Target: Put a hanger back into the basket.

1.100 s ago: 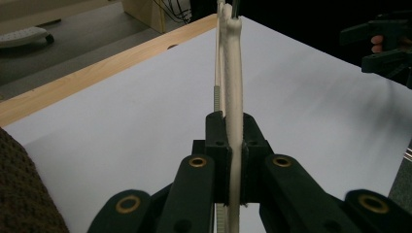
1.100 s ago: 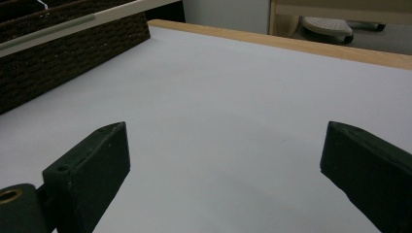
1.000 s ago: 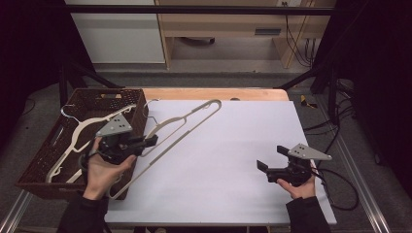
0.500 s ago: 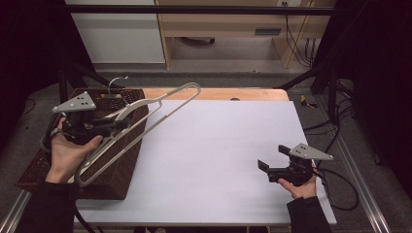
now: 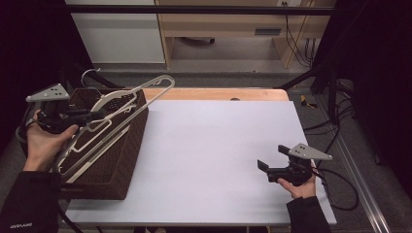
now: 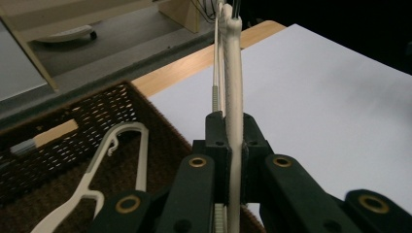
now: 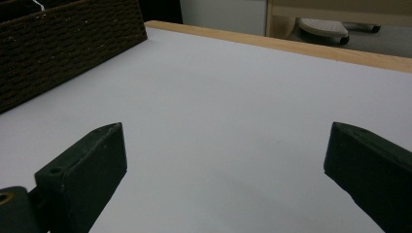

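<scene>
At the near right of the desk (image 5: 214,160), the right hand-held gripper (image 5: 269,167) rests low over the white surface, its jaws spread wide with nothing between them. At the near left stands a dark woven basket (image 5: 114,160), one corner of it at the desk's left edge. The left hand-held gripper (image 5: 90,116) hangs above the basket, clamped on a cream clothes hanger (image 5: 145,94); in the left gripper view the jaws pinch the hanger's (image 6: 233,73) thin bar edge-on. The held hanger slants up and to the far right, its far end out over the basket's rim toward the wooden strip at the desk's far edge. Below it, another pale hanger (image 6: 116,155) lies inside the basket, possibly with more beside it.
</scene>
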The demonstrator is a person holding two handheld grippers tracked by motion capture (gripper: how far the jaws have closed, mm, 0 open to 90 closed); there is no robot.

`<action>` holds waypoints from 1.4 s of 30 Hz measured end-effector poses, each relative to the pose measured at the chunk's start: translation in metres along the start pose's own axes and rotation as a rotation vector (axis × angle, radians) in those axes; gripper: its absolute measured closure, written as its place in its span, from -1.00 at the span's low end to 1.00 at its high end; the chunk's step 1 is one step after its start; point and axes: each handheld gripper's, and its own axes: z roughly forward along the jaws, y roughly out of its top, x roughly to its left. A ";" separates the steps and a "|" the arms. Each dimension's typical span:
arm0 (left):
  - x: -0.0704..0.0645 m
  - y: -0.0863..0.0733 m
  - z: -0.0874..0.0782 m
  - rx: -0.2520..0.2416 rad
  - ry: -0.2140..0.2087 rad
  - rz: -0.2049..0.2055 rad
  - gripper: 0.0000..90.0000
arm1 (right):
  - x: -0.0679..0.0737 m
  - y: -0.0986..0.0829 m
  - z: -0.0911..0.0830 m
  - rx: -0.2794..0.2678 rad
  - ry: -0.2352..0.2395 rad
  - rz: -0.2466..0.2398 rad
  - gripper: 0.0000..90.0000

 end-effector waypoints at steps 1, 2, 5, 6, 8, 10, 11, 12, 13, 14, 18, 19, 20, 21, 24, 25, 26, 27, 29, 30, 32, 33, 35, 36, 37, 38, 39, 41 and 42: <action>0.000 0.000 0.000 0.000 0.000 0.000 0.91 | 0.000 0.000 0.000 0.000 0.000 0.000 -0.95; 0.010 -0.003 -0.001 0.004 0.010 -0.012 0.91 | 0.000 0.000 0.000 -0.002 -0.001 -0.001 -0.95; 0.023 -0.008 -0.003 0.011 0.025 -0.028 0.91 | 0.000 0.000 0.000 0.000 -0.002 -0.003 -0.95; 0.027 -0.010 -0.003 0.009 0.033 -0.038 0.91 | -0.001 0.000 0.000 -0.001 -0.002 -0.005 -0.95; 0.035 -0.015 -0.005 0.011 0.037 -0.057 0.91 | 0.000 0.000 0.001 0.000 -0.001 0.001 -0.95; 0.041 -0.019 -0.007 0.012 0.050 -0.077 0.91 | -0.001 0.000 0.001 0.000 -0.004 -0.001 -0.95; 0.043 -0.021 -0.007 0.014 0.057 -0.078 0.91 | -0.001 -0.001 0.001 0.000 -0.004 -0.001 -0.95; 0.043 -0.021 -0.007 0.014 0.057 -0.078 0.91 | -0.001 -0.001 0.001 0.000 -0.004 -0.001 -0.95; 0.048 -0.024 -0.009 0.014 0.059 -0.086 0.91 | 0.000 -0.001 0.001 0.000 -0.006 0.002 -0.95; 0.050 -0.026 -0.009 0.013 0.059 -0.089 0.91 | 0.000 -0.001 0.001 0.000 -0.005 0.000 -0.95; 0.058 -0.034 -0.011 0.021 0.064 -0.102 0.91 | 0.000 -0.001 0.002 0.005 -0.006 -0.002 -0.95; 0.060 -0.036 -0.011 0.026 0.070 -0.101 0.91 | 0.000 -0.001 0.002 0.006 -0.005 0.000 -0.95; 0.062 -0.038 -0.012 0.032 0.075 -0.101 0.91 | 0.000 -0.001 0.003 0.006 -0.006 0.000 -0.95; 0.064 -0.040 -0.012 0.038 0.078 -0.107 0.91 | 0.000 -0.001 0.003 0.008 -0.006 -0.003 -0.94; 0.067 -0.045 -0.013 0.044 0.091 -0.100 0.91 | 0.000 -0.001 0.003 0.006 -0.005 -0.001 -0.94; 0.068 -0.046 -0.014 0.046 0.089 -0.105 0.91 | 0.000 -0.001 0.002 0.004 -0.006 -0.001 -0.94; 0.068 -0.046 -0.014 0.046 0.089 -0.105 0.91 | 0.000 -0.001 0.002 0.004 -0.006 -0.002 -0.94; 0.070 -0.049 -0.014 0.048 0.091 -0.110 0.91 | 0.000 -0.001 0.002 0.005 -0.008 0.003 -0.94; 0.072 -0.052 -0.014 0.054 0.100 -0.113 0.90 | 0.000 -0.001 0.002 0.006 -0.008 0.000 -0.94; 0.072 -0.052 -0.014 0.054 0.100 -0.113 0.91 | 0.000 -0.001 0.002 0.006 -0.008 0.000 -0.94; 0.075 -0.058 -0.014 0.074 0.117 -0.121 0.91 | 0.000 -0.002 0.003 0.008 -0.008 -0.004 -0.94; 0.075 -0.058 -0.014 0.074 0.117 -0.121 0.91 | 0.000 -0.002 0.003 0.008 -0.008 -0.004 -0.94; 0.077 -0.063 -0.012 0.102 0.122 -0.125 0.91 | 0.000 -0.002 0.003 0.010 -0.007 -0.006 -0.94; 0.077 -0.065 -0.011 0.108 0.121 -0.130 0.91 | 0.000 -0.002 0.003 0.010 -0.008 -0.002 -0.94; 0.077 -0.068 -0.010 0.110 0.117 -0.133 0.91 | 0.000 -0.002 0.003 0.009 -0.006 -0.001 -0.94; 0.077 -0.070 -0.008 0.109 0.111 -0.138 0.91 | 0.000 -0.002 0.003 0.009 -0.005 0.000 -0.94; 0.077 -0.072 -0.006 0.109 0.103 -0.140 0.91 | 0.000 -0.002 0.003 0.012 -0.007 -0.001 -0.94; 0.075 -0.075 -0.002 0.117 0.087 -0.148 0.91 | 0.000 -0.002 0.004 0.013 -0.007 -0.002 -0.94; 0.075 -0.075 -0.002 0.117 0.087 -0.148 0.90 | 0.000 -0.002 0.004 0.013 -0.007 -0.002 -0.94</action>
